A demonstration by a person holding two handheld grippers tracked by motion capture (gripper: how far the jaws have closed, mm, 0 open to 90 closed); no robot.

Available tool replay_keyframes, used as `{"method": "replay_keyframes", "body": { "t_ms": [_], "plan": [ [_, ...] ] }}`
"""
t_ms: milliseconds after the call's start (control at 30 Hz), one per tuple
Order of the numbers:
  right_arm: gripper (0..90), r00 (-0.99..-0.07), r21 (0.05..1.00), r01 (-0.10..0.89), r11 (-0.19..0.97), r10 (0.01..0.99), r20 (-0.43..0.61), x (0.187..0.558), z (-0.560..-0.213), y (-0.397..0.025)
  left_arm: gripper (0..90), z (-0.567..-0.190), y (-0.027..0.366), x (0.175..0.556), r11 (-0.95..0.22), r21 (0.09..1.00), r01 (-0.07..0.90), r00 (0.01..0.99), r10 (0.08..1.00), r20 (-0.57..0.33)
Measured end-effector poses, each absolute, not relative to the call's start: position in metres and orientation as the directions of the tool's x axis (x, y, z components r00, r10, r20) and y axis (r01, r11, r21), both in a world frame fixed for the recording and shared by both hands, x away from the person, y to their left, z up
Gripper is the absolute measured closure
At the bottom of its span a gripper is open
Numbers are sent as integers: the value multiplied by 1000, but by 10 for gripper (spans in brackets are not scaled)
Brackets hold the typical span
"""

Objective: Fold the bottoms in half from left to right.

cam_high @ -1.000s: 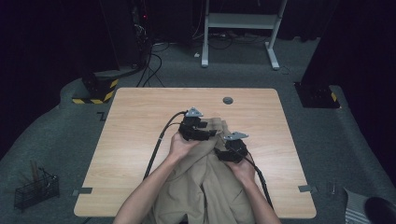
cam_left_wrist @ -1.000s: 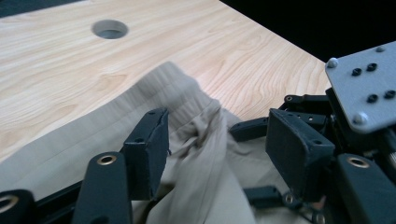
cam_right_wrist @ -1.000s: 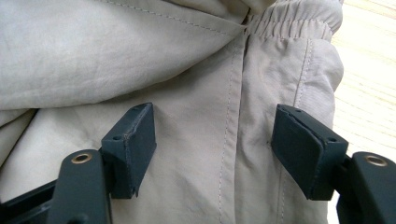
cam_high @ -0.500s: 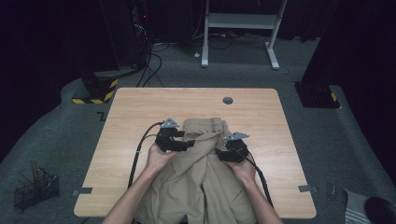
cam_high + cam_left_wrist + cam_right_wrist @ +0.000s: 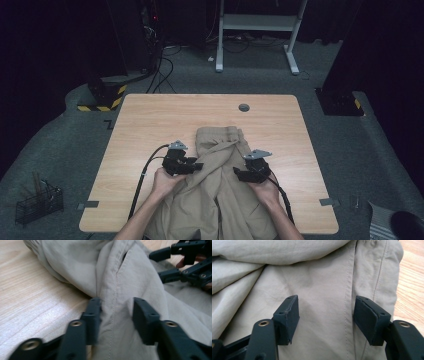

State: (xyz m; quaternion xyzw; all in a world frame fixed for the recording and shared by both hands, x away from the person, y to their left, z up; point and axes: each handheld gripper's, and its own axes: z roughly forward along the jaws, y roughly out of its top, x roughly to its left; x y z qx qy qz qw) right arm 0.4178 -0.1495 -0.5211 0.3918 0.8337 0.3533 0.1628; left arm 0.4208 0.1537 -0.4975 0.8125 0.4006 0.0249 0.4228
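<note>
Beige trousers on table, both hand-held grippers wide apart (stitched seam between left jaws)

No text, label, brand, number or sign can be read in any of the views.
</note>
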Motion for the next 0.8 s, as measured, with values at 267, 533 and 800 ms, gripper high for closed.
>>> {"method": "replay_keyframes", "body": {
  "t_ms": [267, 533, 800],
  "plan": [
    [374, -612, 725, 539, 429, 790, -13, 425, -523, -141, 859, -501, 150, 435, -340, 695, 634, 680, 674, -290],
    [373, -580, 725, 556, 407, 814, -12, 444, -523, -129, 887, -493, 156, 457, -304, 713, 632, 653, 705, -278],
    [372, -531, 727, 577, 372, 847, -13, 471, -523, -117, 888, -486, 162, 480, -243, 757, 607, 614, 747, -253]
  ]
}}
